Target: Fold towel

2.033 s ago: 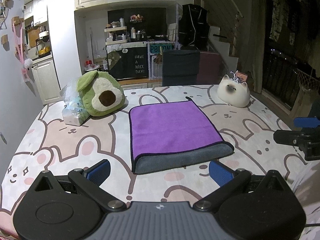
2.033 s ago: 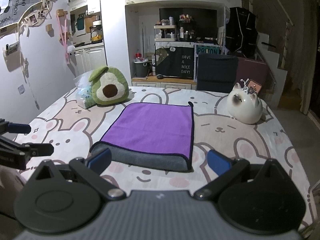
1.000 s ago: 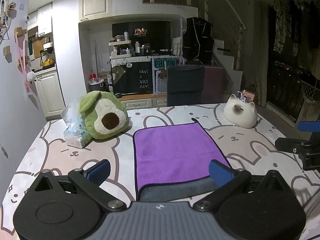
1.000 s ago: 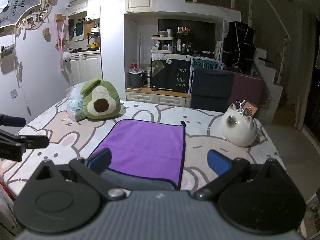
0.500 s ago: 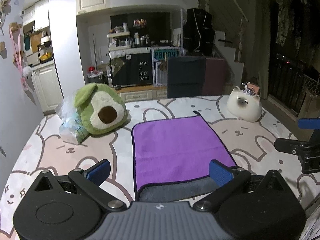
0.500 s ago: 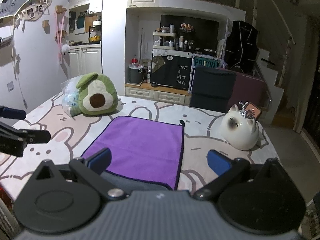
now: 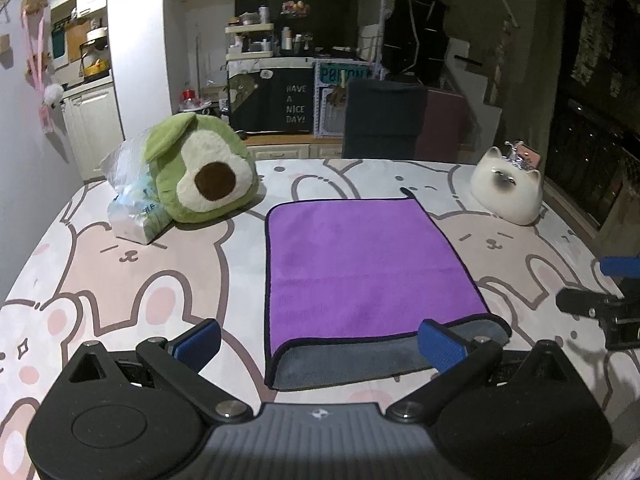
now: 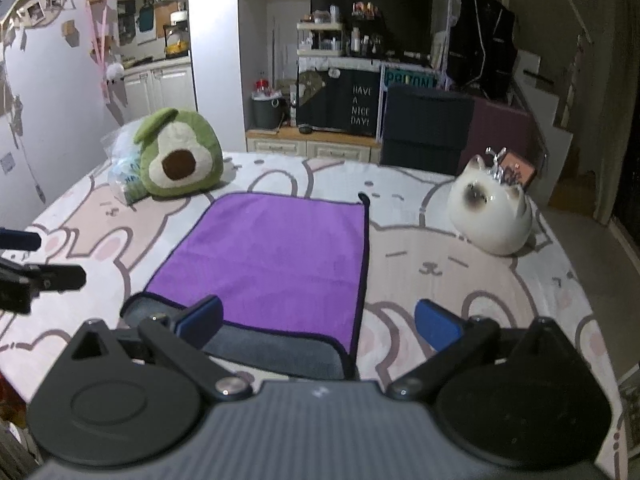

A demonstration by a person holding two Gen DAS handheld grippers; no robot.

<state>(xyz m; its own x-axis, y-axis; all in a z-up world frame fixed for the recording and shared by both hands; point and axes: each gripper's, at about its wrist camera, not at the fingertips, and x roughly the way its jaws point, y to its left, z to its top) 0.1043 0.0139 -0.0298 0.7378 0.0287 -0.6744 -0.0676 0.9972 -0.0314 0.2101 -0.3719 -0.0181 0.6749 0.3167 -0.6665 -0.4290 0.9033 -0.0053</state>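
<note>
A purple towel (image 7: 360,264) with a dark hem lies flat on the bunny-print table, folded over so its grey underside (image 7: 360,360) shows along the near edge. It also shows in the right wrist view (image 8: 276,256). My left gripper (image 7: 318,344) is open and empty, above the towel's near edge. My right gripper (image 8: 318,322) is open and empty, over the towel's near right corner. Each gripper appears at the edge of the other's view, the right one (image 7: 600,304) and the left one (image 8: 36,276).
A green avocado plush (image 7: 200,172) and a clear plastic bag (image 7: 128,204) sit at the back left. A white cat-shaped ceramic holder (image 7: 506,190) stands at the back right. A dark chair (image 7: 384,124) is behind the table's far edge (image 7: 360,162).
Both grippers rose and drew back from the towel, then came down toward the table again. The towel has not moved. Both grippers stayed open.
</note>
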